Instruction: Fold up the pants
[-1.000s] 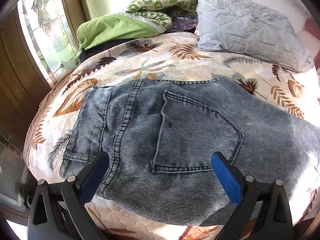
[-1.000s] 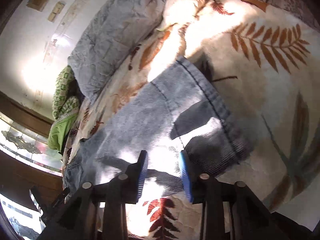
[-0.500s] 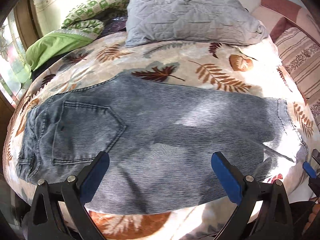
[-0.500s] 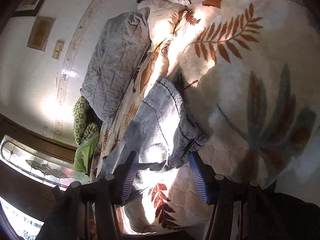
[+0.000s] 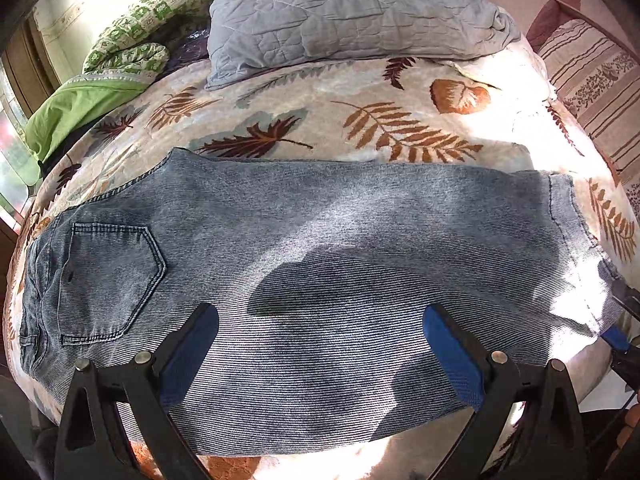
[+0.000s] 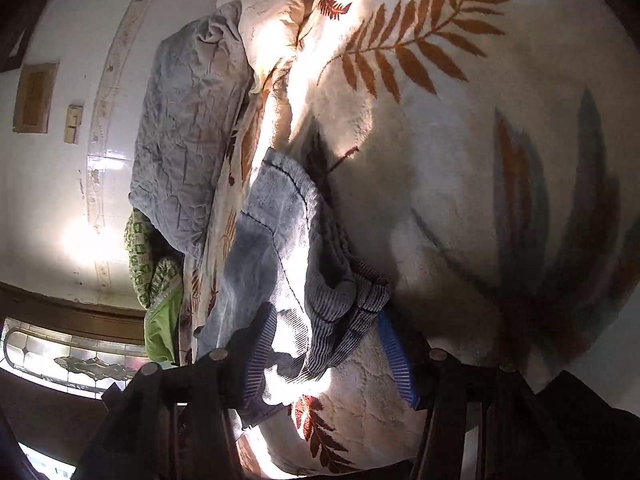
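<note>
Blue-grey jeans (image 5: 320, 240) lie flat across the leaf-patterned bedspread (image 5: 400, 120), folded lengthwise, back pocket (image 5: 108, 280) at the left, leg hems at the right. My left gripper (image 5: 320, 356) is open and empty, hovering above the middle of the legs near the bed's front edge. In the right wrist view the hem end of the jeans (image 6: 320, 300) is bunched between the fingers of my right gripper (image 6: 328, 352), which is open around it. The right gripper's tip also shows at the right edge of the left wrist view (image 5: 620, 336).
A grey quilted pillow (image 5: 352, 12) lies at the head of the bed. Green patterned bedding (image 5: 128, 48) and a green cloth (image 5: 76, 112) are piled at the back left. A striped cushion (image 5: 592, 76) sits at the right. A stained-glass window (image 6: 72, 356) is beyond.
My left gripper has swung right from the waist to over the legs. My right gripper has opened wider and come in low at the hem, which has bunched up between its fingers.
</note>
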`<state>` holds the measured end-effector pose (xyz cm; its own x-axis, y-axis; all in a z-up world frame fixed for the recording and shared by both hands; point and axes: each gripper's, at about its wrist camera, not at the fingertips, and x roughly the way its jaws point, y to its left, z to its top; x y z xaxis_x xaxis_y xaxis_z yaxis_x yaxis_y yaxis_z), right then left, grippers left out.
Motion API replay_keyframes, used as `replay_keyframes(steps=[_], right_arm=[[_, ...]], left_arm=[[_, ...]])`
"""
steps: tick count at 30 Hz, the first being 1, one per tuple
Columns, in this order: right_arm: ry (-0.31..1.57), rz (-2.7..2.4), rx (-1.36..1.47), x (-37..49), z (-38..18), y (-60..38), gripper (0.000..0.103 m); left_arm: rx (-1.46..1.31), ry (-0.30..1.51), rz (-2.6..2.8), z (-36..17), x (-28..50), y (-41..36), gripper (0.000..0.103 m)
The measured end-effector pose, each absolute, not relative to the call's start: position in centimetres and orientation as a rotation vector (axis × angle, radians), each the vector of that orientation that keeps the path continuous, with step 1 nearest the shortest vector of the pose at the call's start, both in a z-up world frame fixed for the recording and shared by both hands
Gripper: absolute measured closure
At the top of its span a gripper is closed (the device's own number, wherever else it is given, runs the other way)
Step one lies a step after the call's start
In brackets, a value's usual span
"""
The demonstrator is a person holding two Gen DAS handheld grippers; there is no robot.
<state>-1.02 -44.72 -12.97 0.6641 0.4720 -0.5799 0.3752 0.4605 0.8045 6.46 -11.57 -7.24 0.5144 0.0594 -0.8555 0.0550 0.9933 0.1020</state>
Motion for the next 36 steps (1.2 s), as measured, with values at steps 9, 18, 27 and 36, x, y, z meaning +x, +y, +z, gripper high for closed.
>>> replay_keyframes(steps=[9, 18, 27, 36], right_arm=[[0.889, 0.030, 0.966, -0.9, -11.9, -43.5, 0.059], [0.864, 0.041, 1.058, -1.2, -12.6, -44.2, 0.050], [0.908, -0.019, 0.828, -0.5, -10.4, -42.0, 0.078], [0.829, -0.021, 0.625, 0.6, -4.3, -38.6, 0.079]], left_arm=[[0.176, 1.058, 0.021, -9.3, 6.6, -12.1, 0.001], [0.203, 1.049, 0.011, -8.7, 6.3, -12.3, 0.001], [0.225, 1.055, -0.010, -9.7, 6.5, -12.2, 0.000], [0.206, 1.065, -0.043, -9.9, 6.9, -11.8, 0.000]])
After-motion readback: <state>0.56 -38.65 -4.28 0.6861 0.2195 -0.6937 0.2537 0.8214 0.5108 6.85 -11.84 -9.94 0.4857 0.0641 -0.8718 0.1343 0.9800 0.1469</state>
